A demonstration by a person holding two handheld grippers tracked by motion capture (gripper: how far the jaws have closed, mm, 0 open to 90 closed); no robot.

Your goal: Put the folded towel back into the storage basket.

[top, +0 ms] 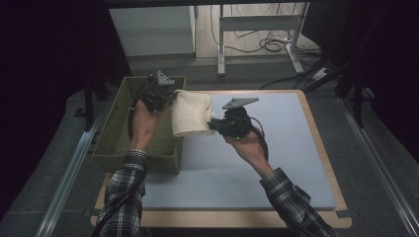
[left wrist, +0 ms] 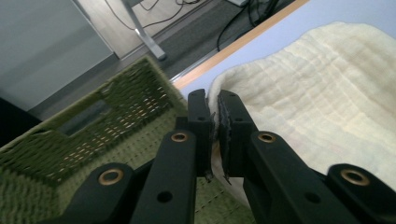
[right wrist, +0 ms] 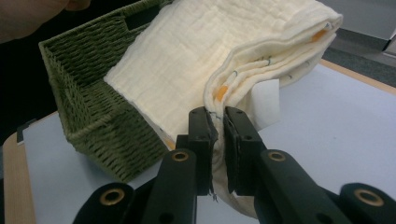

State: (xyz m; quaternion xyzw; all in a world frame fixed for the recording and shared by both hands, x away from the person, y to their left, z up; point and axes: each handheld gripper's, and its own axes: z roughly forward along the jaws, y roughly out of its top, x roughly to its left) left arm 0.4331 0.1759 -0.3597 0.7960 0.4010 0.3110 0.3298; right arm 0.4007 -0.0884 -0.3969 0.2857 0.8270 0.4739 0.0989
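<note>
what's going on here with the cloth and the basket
A person holds a two-jaw gripper in each hand and carries a folded cream cloth between them. The left gripper is shut on one edge of the cloth, and the right gripper is shut on the opposite edge. The cloth hangs in the air, off the blue mat, right at the near-side rim of the green woven basket. It is not yet inside the basket.
</note>
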